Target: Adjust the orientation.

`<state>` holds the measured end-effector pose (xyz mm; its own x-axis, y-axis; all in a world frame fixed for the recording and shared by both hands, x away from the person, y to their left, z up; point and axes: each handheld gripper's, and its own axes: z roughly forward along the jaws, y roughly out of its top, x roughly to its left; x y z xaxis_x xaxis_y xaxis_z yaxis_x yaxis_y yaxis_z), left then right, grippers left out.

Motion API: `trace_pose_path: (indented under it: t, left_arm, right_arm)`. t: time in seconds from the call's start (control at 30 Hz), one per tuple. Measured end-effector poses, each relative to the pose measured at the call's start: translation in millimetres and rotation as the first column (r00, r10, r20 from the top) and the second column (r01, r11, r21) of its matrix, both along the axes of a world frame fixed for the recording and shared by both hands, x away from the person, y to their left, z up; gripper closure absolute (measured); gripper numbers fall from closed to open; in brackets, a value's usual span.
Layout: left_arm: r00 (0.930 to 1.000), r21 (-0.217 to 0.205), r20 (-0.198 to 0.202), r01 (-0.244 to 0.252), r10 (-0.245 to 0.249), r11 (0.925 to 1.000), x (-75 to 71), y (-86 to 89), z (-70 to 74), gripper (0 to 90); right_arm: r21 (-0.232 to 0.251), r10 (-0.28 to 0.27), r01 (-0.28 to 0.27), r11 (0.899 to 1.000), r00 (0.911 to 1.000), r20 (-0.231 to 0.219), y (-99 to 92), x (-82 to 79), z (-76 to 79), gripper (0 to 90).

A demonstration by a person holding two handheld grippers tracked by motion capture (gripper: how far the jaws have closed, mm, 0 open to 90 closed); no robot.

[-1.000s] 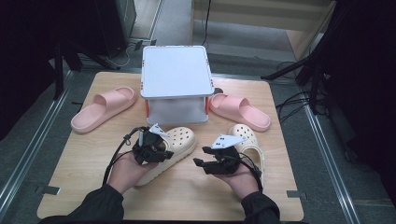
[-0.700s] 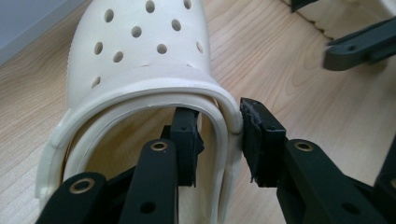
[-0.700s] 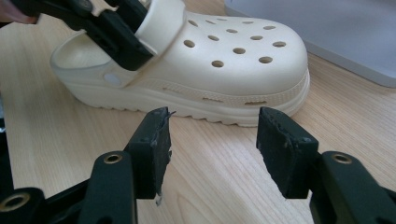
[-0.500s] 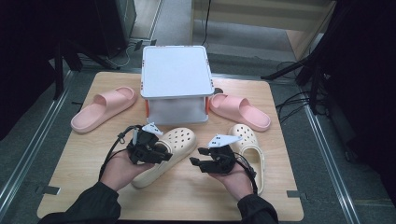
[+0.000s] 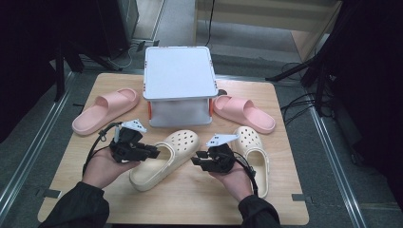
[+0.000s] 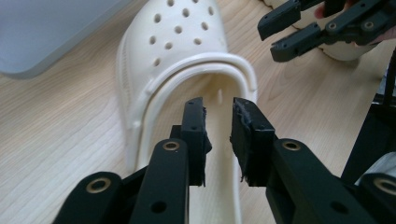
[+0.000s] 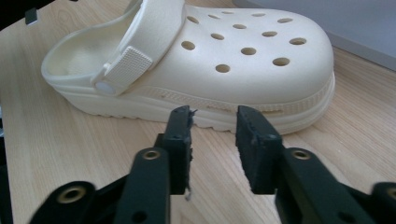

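I have both grippers working on the near cream clog (image 5: 164, 159), which lies on its sole on the tabletop (image 5: 190, 199), toe pointing up toward the grey box (image 5: 178, 73), just left of its mate, the second cream clog (image 5: 254, 152).

The left gripper (image 6: 218, 121) points into the heel opening. Its jaws stand a little apart with nothing pinched; they have just been closing, and the frames show only air and the footbed between them. To do this step well, I judge I should slide one jaw under the heel strap (image 6: 205, 70) and keep the other above it, then close squarely on the band so it does not slip off the pads.

The right gripper (image 7: 214, 123) faces the clog's side, close to the sole edge. Its jaws have also been closing, and they stand partly spread and empty, pads off the shoe. I would keep this one low and level, ready to steady the sidewall, and avoid shoving the clog toward the left hand.

In the high view, the left hand (image 5: 102, 166) comes in palm up from the lower left, gripper angled right; the right hand (image 5: 235, 178) mirrors it, gripper angled left. Two pink slides (image 5: 104, 109) flank the box, well clear of the work.
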<state>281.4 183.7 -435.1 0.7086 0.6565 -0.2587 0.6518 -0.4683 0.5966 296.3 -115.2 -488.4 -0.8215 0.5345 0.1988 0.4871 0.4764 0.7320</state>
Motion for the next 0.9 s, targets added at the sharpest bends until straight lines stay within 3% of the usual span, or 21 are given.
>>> trace_pose_path:
  t: [0.07, 0.2, 0.6, 0.73, 0.9]
  left_arm:
    - [0.9998, 0.026, 0.021, 0.005, -0.006, 0.9997, 0.4, 6.5, -2.0, 80.2]
    - [0.9990, 0.017, 0.011, -0.043, 0.042, 0.9989, 4.7, 21.7, -9.3, 84.4]
    - [0.9911, 0.007, -0.015, -0.132, 0.132, 0.9913, 12.5, 44.7, -37.0, 83.5]
    - [0.9907, 0.006, -0.040, -0.130, 0.130, 0.9915, 13.8, 44.3, -44.8, 83.7]
    - [0.9928, 0.014, -0.046, -0.110, 0.111, 0.9938, 14.7, 39.4, -49.2, 84.0]
  right_arm:
    - [-0.003, -0.002, 0.002, 1.000, 1.0000, 0.004, 2.8, 1.1, 0.0, 73.6]
    - [-0.012, 0.018, -0.018, 1.000, 0.9998, 0.001, 10.0, 1.4, -2.1, 79.7]
    - [-0.039, 0.021, -0.021, 0.999, 0.9998, 0.005, 23.5, 2.4, -7.8, 90.0]
    - [0.003, 0.041, -0.041, 0.999, 0.9982, -0.044, 27.6, 3.0, -12.4, 90.0]
    - [-0.038, 0.028, -0.029, 0.999, 0.9994, -0.018, 34.2, 2.0, -15.3, 90.0]
